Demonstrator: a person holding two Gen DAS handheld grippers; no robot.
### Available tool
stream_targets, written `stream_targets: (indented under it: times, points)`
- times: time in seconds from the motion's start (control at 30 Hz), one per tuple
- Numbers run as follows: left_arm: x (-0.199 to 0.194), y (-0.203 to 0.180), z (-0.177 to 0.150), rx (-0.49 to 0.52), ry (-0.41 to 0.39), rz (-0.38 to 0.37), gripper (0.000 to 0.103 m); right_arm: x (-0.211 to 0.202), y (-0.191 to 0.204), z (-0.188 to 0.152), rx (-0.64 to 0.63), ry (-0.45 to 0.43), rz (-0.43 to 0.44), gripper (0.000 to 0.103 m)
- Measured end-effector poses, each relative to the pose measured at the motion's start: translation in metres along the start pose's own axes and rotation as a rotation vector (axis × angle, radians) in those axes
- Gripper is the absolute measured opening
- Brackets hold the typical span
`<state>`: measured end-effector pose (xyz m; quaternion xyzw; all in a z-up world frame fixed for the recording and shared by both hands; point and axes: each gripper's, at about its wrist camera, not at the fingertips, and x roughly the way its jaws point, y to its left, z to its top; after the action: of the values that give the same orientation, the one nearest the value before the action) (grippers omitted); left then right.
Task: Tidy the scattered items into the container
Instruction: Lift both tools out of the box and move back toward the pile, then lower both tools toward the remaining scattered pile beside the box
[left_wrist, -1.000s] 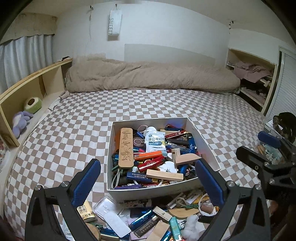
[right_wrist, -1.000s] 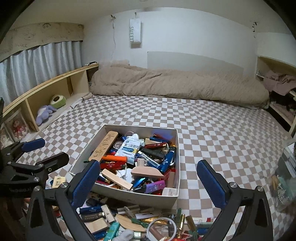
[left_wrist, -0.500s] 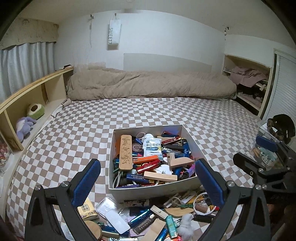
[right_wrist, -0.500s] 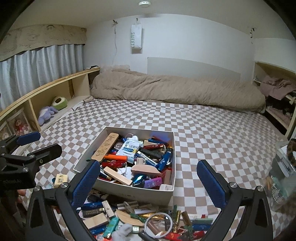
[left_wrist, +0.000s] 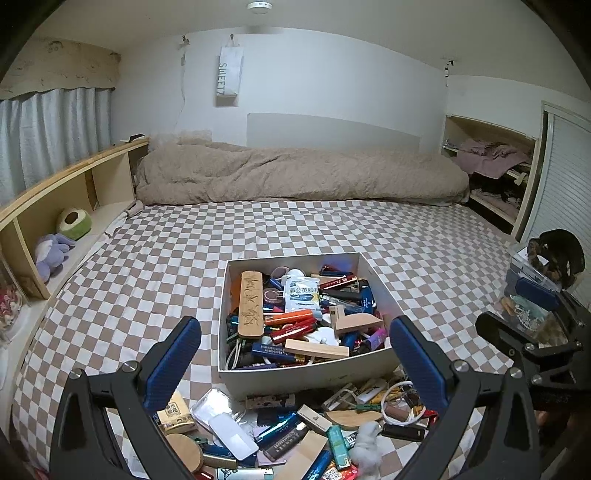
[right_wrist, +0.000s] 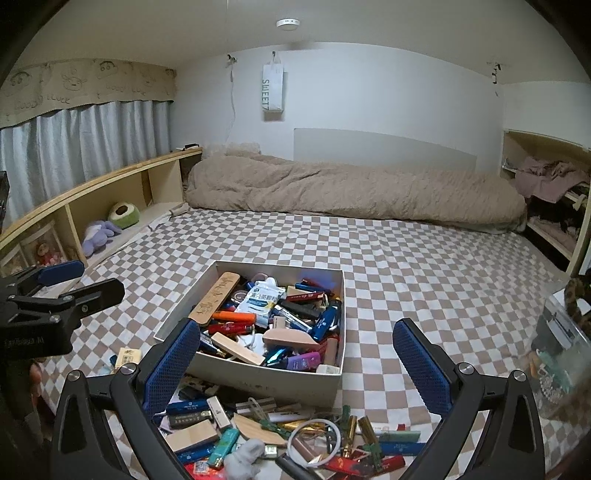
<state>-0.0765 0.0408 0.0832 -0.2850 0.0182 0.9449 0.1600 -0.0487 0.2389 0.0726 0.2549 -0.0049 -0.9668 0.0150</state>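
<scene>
The white box (left_wrist: 306, 373), heaped with small items, sits on the checkered bed (left_wrist: 155, 280); more clutter (right_wrist: 295, 435) lies before it. Left gripper (left_wrist: 295, 358) and right gripper (right_wrist: 297, 358) hover with jaws spread wide, empty.

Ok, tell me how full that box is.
Nearly full: the box is heaped to about its rim with small items, like the carved wooden plaque.

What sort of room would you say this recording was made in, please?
Most likely a bedroom: the box sits on a checkered bed sheet, a rumpled beige duvet lies beyond, and curtains hang above bedside shelving.
</scene>
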Motion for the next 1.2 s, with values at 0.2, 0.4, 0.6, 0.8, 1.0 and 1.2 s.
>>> stream_targets:
  times: [0.2,0.4,0.6,0.8,1.0,1.2]
  points:
    - [-0.004,0.003,-0.014,-0.006,-0.017,0.002,0.103,-0.004,0.003,-0.016,-0.027,-0.032,0.005,0.103]
    - [-0.001,0.012,-0.035,-0.029,-0.02,0.016,0.103,-0.009,0.0,-0.035,-0.009,-0.074,-0.005,0.103]
    - [0.001,0.018,-0.063,-0.032,-0.064,0.053,0.103,-0.004,-0.002,-0.057,-0.006,-0.077,-0.01,0.103]
    - [0.01,0.03,-0.09,-0.068,-0.066,0.053,0.103,0.0,-0.003,-0.079,0.01,-0.081,0.013,0.103]
    - [0.013,0.035,-0.111,-0.083,-0.057,0.057,0.103,0.004,-0.011,-0.1,0.047,-0.096,-0.018,0.103]
    - [0.018,0.036,-0.137,-0.061,-0.024,0.064,0.103,0.019,-0.019,-0.129,0.07,-0.029,-0.046,0.103]
